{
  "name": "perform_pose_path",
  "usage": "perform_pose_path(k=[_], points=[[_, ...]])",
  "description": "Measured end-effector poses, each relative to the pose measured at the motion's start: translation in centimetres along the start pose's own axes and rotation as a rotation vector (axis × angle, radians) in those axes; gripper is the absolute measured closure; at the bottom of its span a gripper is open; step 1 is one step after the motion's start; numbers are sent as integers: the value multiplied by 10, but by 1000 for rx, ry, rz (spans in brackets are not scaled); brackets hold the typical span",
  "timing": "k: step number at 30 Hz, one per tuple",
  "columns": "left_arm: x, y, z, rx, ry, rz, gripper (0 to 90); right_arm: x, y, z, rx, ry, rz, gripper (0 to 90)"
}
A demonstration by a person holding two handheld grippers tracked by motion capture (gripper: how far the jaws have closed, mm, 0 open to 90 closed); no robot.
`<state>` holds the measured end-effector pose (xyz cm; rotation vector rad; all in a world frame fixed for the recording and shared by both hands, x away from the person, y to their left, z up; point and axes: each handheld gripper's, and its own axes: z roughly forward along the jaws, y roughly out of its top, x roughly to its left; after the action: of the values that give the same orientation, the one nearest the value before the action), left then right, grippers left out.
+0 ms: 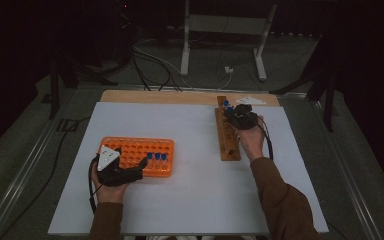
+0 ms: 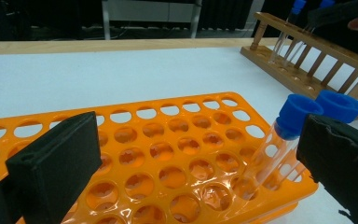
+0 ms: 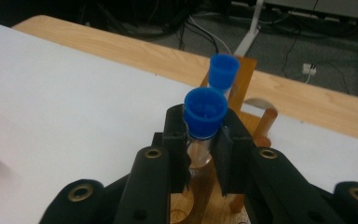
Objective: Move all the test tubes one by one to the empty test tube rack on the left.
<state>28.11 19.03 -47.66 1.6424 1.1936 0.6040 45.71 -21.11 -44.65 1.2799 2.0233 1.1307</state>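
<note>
Where jaws clamp tube, wooden rack

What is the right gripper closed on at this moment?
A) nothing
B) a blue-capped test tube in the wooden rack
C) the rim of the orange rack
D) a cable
B: in the right gripper view the right gripper pinches a blue-capped test tube standing in the wooden rack.

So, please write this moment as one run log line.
right gripper: shut on blue-capped tube in wooden rack | left gripper: open over orange rack
</note>
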Motion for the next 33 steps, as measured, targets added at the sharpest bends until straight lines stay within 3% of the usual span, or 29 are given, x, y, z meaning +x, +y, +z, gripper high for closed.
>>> perform_pose_path(k=[18,28,33], points=[[-2,0,0,1,-3,8,8,-3,24,-47,-114,17,-25,771],[1,3,-6,-29,-9,-15,8,4,21,-59,-103,77,-39,770],[0,9,-9,-40,-31,-4,8,11,16,-62,-91,112,-52,770]])
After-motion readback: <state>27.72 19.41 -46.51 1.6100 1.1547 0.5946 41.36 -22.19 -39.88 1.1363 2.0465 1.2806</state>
